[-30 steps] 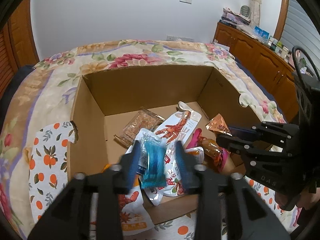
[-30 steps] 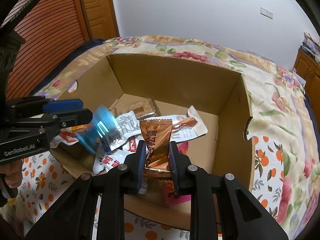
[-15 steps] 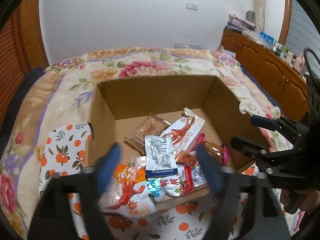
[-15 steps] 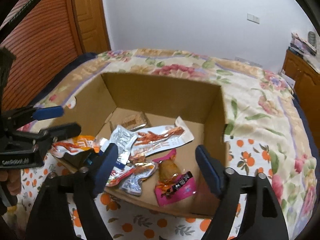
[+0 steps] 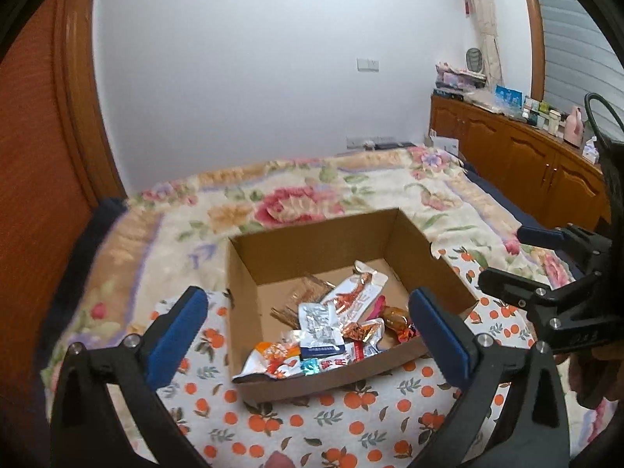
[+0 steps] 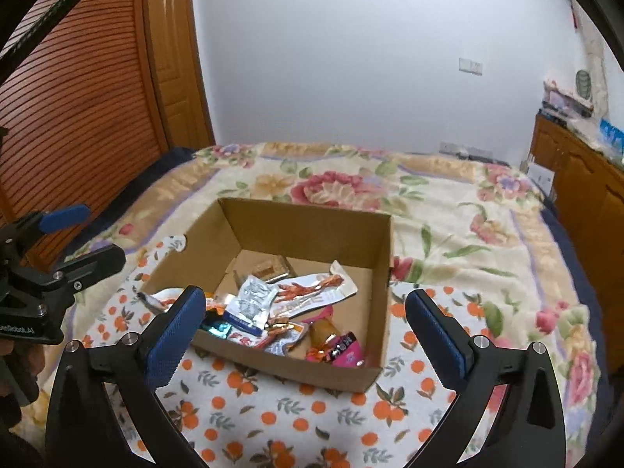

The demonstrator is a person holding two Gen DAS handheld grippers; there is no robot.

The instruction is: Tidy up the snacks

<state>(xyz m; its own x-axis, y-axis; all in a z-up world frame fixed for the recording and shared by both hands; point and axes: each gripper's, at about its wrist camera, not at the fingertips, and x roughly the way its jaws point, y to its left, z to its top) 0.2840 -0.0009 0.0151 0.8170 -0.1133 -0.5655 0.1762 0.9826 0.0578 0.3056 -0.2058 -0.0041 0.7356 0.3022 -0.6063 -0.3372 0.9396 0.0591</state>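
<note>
An open cardboard box (image 5: 312,238) (image 6: 308,226) stands on the bed and holds several snack packets (image 5: 331,323) (image 6: 273,304), among them a silver pouch (image 5: 319,327) and a white chicken-feet packet (image 6: 308,290). My left gripper (image 5: 308,335) is open and empty, held back above the box's near edge; it also shows at the left of the right wrist view (image 6: 78,234). My right gripper (image 6: 304,327) is open and empty, also back from the box; it shows at the right of the left wrist view (image 5: 518,257).
The box sits on an orange-print cloth (image 5: 312,429) (image 6: 292,417) over a floral blanket (image 5: 296,202) (image 6: 448,202). Wooden cabinets (image 5: 518,163) with bottles run along the right wall. A slatted wooden door (image 6: 70,97) stands at the left.
Both grippers opened and let go of their packets, a blue one on the left and an orange one on the right, into the box, then pulled back and up away from it.
</note>
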